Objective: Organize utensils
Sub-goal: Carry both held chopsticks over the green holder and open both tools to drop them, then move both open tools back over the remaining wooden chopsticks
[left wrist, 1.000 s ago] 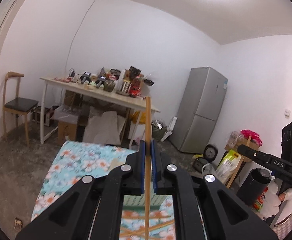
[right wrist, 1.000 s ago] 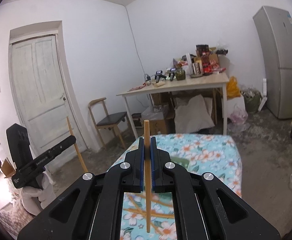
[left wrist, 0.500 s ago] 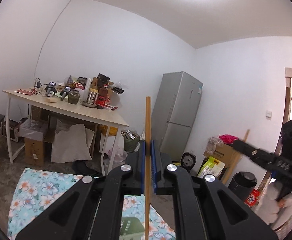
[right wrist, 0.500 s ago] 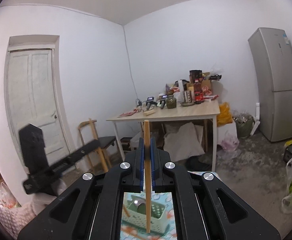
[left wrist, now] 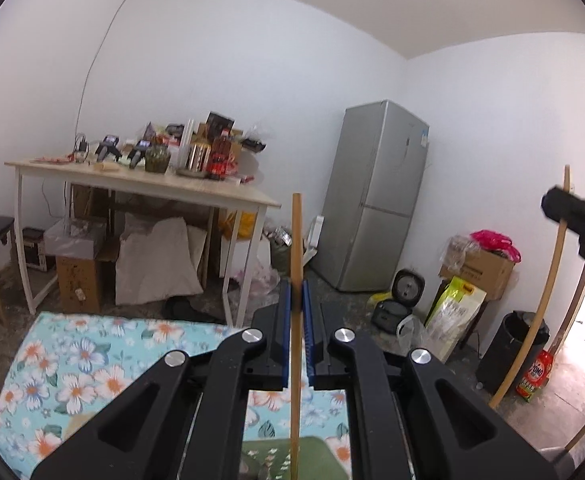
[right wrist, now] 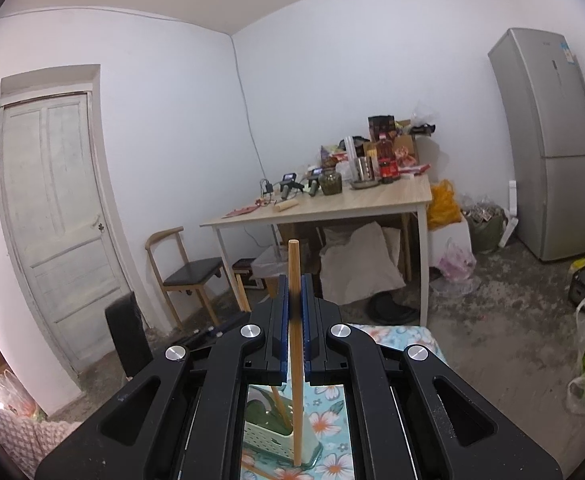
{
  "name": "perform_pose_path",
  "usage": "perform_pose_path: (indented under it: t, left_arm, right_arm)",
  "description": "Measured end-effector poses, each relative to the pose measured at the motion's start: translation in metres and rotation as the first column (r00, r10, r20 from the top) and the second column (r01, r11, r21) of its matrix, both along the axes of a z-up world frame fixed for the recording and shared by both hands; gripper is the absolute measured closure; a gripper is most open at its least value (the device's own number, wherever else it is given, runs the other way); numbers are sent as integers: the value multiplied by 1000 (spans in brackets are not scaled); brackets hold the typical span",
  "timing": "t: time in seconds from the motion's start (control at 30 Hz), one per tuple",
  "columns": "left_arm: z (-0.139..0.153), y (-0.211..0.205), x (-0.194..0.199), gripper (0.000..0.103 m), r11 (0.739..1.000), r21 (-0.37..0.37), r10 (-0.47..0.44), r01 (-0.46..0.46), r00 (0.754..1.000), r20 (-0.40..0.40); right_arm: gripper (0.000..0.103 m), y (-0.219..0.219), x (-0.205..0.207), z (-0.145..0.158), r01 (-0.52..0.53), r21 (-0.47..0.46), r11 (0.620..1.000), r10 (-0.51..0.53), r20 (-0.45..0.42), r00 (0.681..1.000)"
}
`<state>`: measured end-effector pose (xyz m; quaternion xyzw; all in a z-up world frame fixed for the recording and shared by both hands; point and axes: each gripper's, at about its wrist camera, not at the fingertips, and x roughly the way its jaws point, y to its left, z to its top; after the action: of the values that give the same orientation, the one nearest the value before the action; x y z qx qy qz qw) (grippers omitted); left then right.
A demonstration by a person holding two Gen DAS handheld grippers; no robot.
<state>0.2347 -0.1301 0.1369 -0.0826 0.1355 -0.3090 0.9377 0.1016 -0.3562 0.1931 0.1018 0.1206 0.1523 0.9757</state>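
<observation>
In the left wrist view, the left gripper (left wrist: 297, 312) is clenched on a wooden chopstick (left wrist: 296, 264), which stands straight up between the two blue pads (left wrist: 285, 332). The stick's top pokes up above the fingertips and its bottom end hangs down below them, over a green holder (left wrist: 316, 456) that shows just under the fingers. The holder sits on a table with a blue flower cloth (left wrist: 72, 368), which spreads out to the left of the fingers. Far past the fingertips stand a wooden table (left wrist: 140, 184) full of bottles and boxes and a grey fridge (left wrist: 372, 196). Off to the right of the fingers, well apart, the right gripper (left wrist: 572, 216) shows as a dark blur, holding a second chopstick (left wrist: 548, 276). In the right wrist view, the right gripper (right wrist: 296, 312) is clenched on that second chopstick (right wrist: 294, 264), upright between its blue pads (right wrist: 281, 336). The stick's low end hangs just in front of a pale basket holder (right wrist: 268, 436) that sits below the fingers on the flower cloth (right wrist: 396, 340). Another stick (right wrist: 280, 412) leans inside that holder. Left of the fingers, near them, is a dark blurred part of the left gripper (right wrist: 126, 332). Farther off are a chair (right wrist: 188, 272) and a white door (right wrist: 56, 208).
</observation>
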Motion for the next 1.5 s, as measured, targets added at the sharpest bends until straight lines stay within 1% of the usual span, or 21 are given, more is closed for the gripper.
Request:
perform_pose_path:
  t: [0.13, 0.2, 0.23, 0.27, 0.47, 0.67, 0.83, 0.93, 0.97, 1.03, 1.07, 1.1, 1.13, 1.17, 1.3, 1.37, 1.4, 1.5]
  left_arm:
    - [-9, 7, -2, 97, 1000, -17, -9, 8, 999, -33]
    - [-11, 10, -2, 90, 1000, -18, -12, 11, 999, -42]
    - [-11, 11, -3, 83, 1000, -19, -12, 11, 999, -43]
    - [-10, 13, -5, 80, 1000, -22, -11, 10, 999, -43]
    - [-2, 29, -17, 69, 999, -47, -15, 13, 999, -33]
    - [9, 60, -42, 59, 997, -74, -11, 11, 1000, -9]
    - [3, 91, -65, 50, 998, -55, 18, -19, 1000, -9]
    - [-5, 104, -77, 46, 999, -21, 39, -39, 999, -22]
    - [-8, 107, -80, 45, 999, -11, 45, -46, 999, -28]
    - [-17, 115, -87, 42, 998, 0, 57, -57, 997, -53]
    - [-22, 119, -89, 41, 998, 6, 63, -62, 996, -71]
    - [-27, 123, -92, 41, 998, 15, 69, -68, 994, -85]
    - [-32, 126, -96, 40, 997, 21, 78, -76, 993, -94]
    - [-37, 129, -99, 39, 996, 25, 89, -87, 991, -105]
    - [-51, 140, -107, 38, 994, 29, 110, -107, 984, -140]
    - [-57, 145, -113, 36, 992, 35, 126, -122, 981, -151]
    - [-59, 147, -115, 35, 991, 34, 134, -130, 979, -156]
    - [-64, 153, -124, 33, 990, 27, 141, -138, 975, -170]
  right_arm:
    - [99, 3, 5, 1, -5, -7, 1000, 5, -8, 1000]
    - [99, 5, 7, 3, -9, -5, 1000, 9, -6, 1000]
    - [99, 6, 8, 4, -12, -4, 1000, 12, -4, 1000]
    - [99, 7, 7, 5, -14, -4, 1000, 14, -2, 1000]
    - [99, 15, 16, 9, -37, 10, 999, 37, 10, 999]
    - [99, 28, 33, 8, -56, 14, 998, 56, 10, 998]
    - [99, 42, 56, -5, -57, -17, 998, 57, -27, 998]
    - [99, 53, 69, -27, -38, -69, 997, 34, -61, 998]
    - [99, 54, 73, -33, -47, -72, 996, 41, -79, 996]
    - [98, 59, 81, -54, -61, -84, 995, 49, -140, 989]
    - [93, 59, 83, -59, -58, -88, 994, 44, -154, 987]
    - [92, 60, 84, -64, -65, -85, 994, 50, -169, 984]
    - [89, 59, 83, -66, -69, -78, 995, 54, -176, 983]
    - [81, 58, 78, -68, -69, -68, 995, 56, -175, 983]
    - [68, 53, 67, -59, -57, -47, 997, 49, -156, 987]
    - [60, 46, 55, -52, -44, -24, 999, 40, -143, 989]
    - [59, 44, 51, -50, -40, -15, 999, 38, -139, 990]
    - [48, 38, 33, -45, -27, 8, 1000, 28, -127, 991]
